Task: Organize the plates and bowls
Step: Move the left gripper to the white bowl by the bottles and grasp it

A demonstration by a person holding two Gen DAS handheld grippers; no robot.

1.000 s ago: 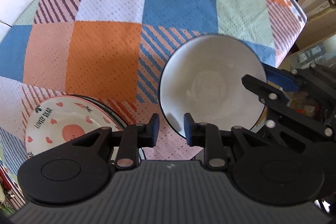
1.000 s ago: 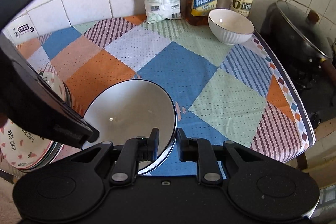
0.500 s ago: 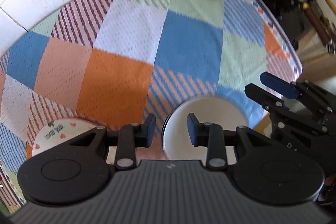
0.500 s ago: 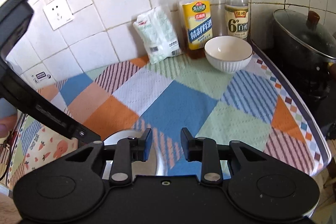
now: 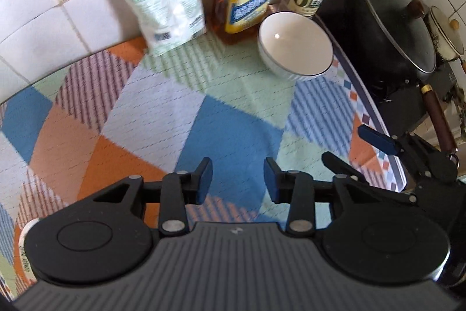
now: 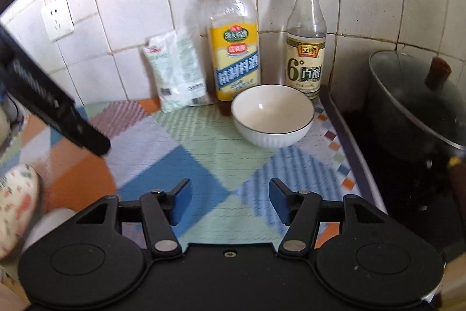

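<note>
Tablecloth (image 6: 204, 153): a patchwork of blue, orange, green and striped squares is covering the table and serving as the landmark for everything below
Pot (image 6: 419, 112): a dark pot under a glass lid is sitting off the tablecloth's right edge, on a black stove
Right gripper (image 6: 230, 198): it is hovering over the near part of the tablecloth with its jaws spread wide and nothing between them; in the left wrist view it is showing at the cloth's right border (image 5: 364, 147)
Left gripper (image 5: 237, 179): it is hovering over the blue square near the middle of the tablecloth, jaws parted and gripping nothing
Oil bottle (image 6: 234, 48): a yellow-labelled bottle is standing upright at the tablecloth's far edge against the tiled wall
Vinegar bottle (image 6: 305, 48): it is standing upright at the tablecloth's far right corner, just beside the oil bottle
White bowl (image 6: 272, 114): it is resting upright on the far right part of the tablecloth, directly in front of both bottles
Packet (image 6: 174, 75): a white bag is leaning on the wall at the tablecloth's far edge, left of the oil bottle
Patterned plate (image 6: 17, 206): only its blurred rim is showing at the tablecloth's near left edge
</note>
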